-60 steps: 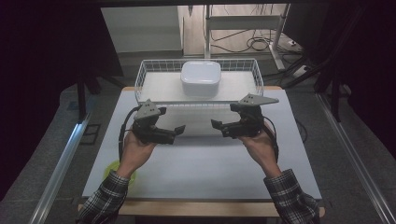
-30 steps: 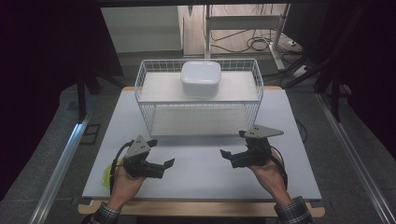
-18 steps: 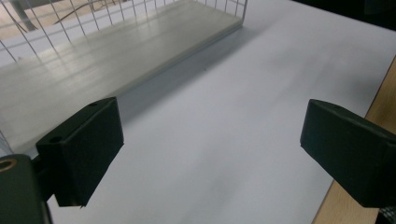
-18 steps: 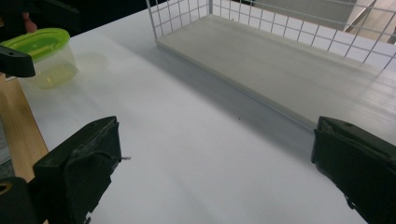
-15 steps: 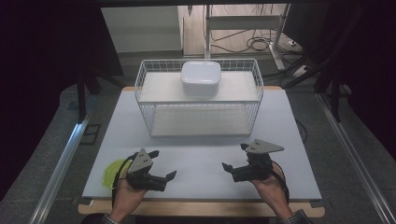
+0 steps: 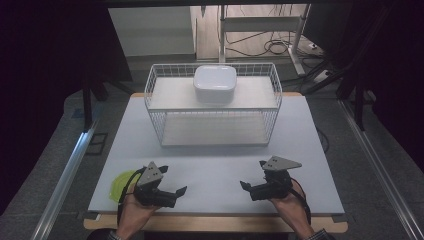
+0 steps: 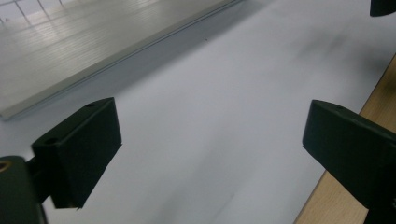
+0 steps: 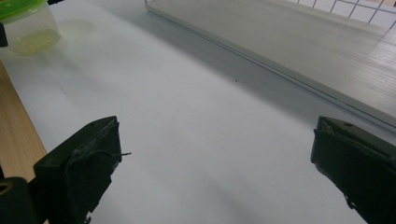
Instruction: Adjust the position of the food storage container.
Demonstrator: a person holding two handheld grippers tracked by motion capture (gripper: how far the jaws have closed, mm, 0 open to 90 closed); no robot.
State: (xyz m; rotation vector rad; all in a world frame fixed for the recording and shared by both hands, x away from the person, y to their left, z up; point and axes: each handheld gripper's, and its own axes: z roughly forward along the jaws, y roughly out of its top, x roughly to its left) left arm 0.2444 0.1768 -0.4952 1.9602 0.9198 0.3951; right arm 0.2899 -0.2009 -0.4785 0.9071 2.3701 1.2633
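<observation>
Both grippers sit low at the table's (image 6: 215,165) near edge — left gripper (image 6: 176,192) beside the green-lidded container (image 6: 118,185) at the near-left corner, right gripper (image 6: 246,186) near-right; all 4 jaws spread, empty.

The high view is dim at its left and right edges, where the room falls almost black, while the bench (image 6: 215,170) is evenly and softly lit from above. The wire basket (image 6: 214,107) throws only a faint shadow onto the bench toward its near edge. No glare shows. In the left gripper view the left hand-held gripper (image 7: 210,154) is soft and out of focus, and the bench surface smears with blur. The right gripper view is slightly sharper, its right hand-held gripper (image 8: 215,168) dark against pale bench.
</observation>
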